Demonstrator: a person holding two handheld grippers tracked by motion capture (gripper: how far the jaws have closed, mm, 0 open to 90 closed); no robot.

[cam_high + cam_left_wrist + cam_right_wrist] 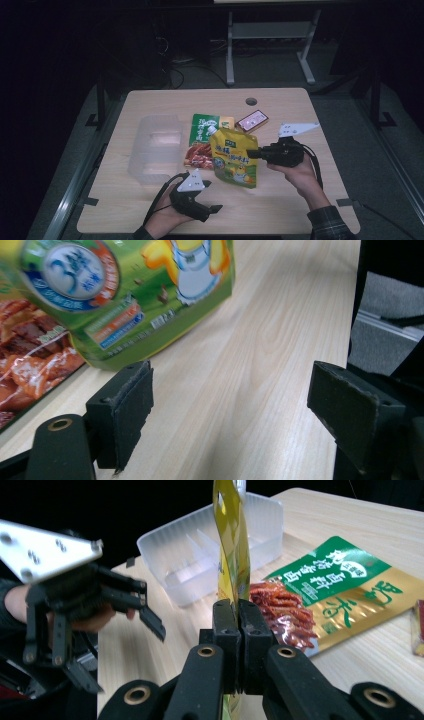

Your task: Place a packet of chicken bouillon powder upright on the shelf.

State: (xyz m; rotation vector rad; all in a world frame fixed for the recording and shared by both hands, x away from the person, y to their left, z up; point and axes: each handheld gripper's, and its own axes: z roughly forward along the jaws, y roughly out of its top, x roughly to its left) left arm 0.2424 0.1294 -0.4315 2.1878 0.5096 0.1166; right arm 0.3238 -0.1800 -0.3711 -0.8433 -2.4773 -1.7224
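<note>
Clear plastic bin (155, 147) sits toward the table's (300, 210) left edge, empty, likely the drop spot. Left tongs (212, 208) near the front edge, jaws wide apart with nothing between them, low and aimed at the pouch's bottom, probably to take a second grip. Green-and-gold snack pack (202, 137) lies flat mid-table, partly under the yellow spout pouch (232, 157). Pouch is held up off the centre of the table, edge-on in the right gripper view, so it can be handed over or steered. Right tongs (252, 153) clamped on its side seam. Small pink box (252, 120) toward the back edge.
</note>
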